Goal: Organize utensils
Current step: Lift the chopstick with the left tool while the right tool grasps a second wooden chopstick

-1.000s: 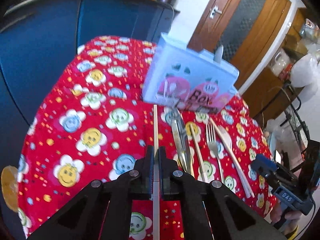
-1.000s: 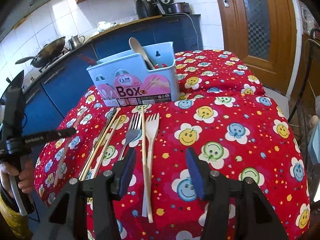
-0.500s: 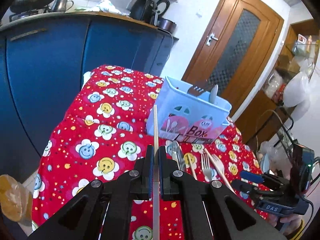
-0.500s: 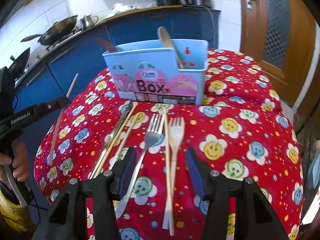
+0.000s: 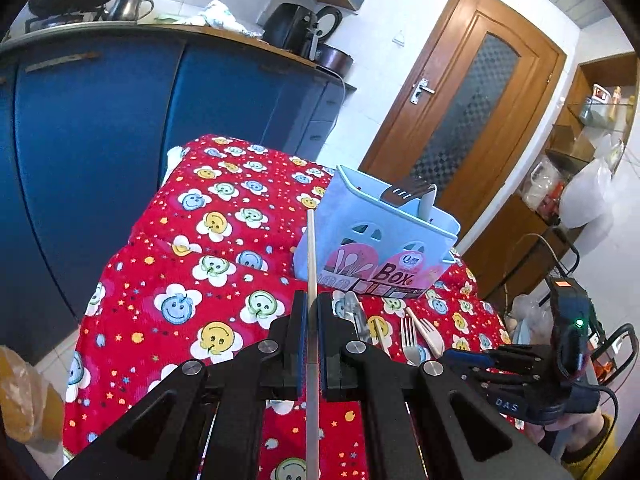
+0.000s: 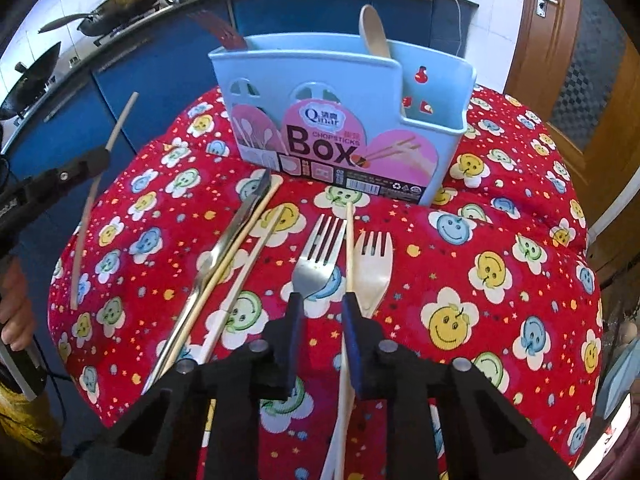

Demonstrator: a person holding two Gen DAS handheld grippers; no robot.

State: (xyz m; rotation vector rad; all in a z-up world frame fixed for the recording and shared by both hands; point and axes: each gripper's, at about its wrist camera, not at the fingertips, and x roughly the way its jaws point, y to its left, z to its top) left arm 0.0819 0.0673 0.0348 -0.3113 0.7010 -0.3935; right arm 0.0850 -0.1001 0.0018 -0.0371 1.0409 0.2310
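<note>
Left wrist view: the left gripper [image 5: 311, 336] is clamped tight on a single wooden chopstick [image 5: 311, 252], which is held up in the air, its tip pointed toward the blue utensil box [image 5: 372, 248]. The box is parked upright on the red smiley tablecloth [image 5: 200, 264], with a brown slotted spatula [image 5: 408, 192] and a pale spoon handle [image 5: 427, 204] stuck in it. A metal fork [image 5: 408, 338] and a pale plastic fork [image 5: 430, 334] are laid flat in front of the box. The right gripper [image 5: 466, 357] is seen low at the right, over the cloth.

Right wrist view: the right gripper's jaws are caught mid-close, a narrow gap left between the pads. A second chopstick [image 6: 349, 252] is lined up against the right pad; whether it's actually pinched can't be told. The metal fork is set just left of it, the plastic fork just right. Further left, metal tongs [image 6: 224, 256] and two more chopsticks [image 6: 244, 256] are spread diagonally on the cloth.
</note>
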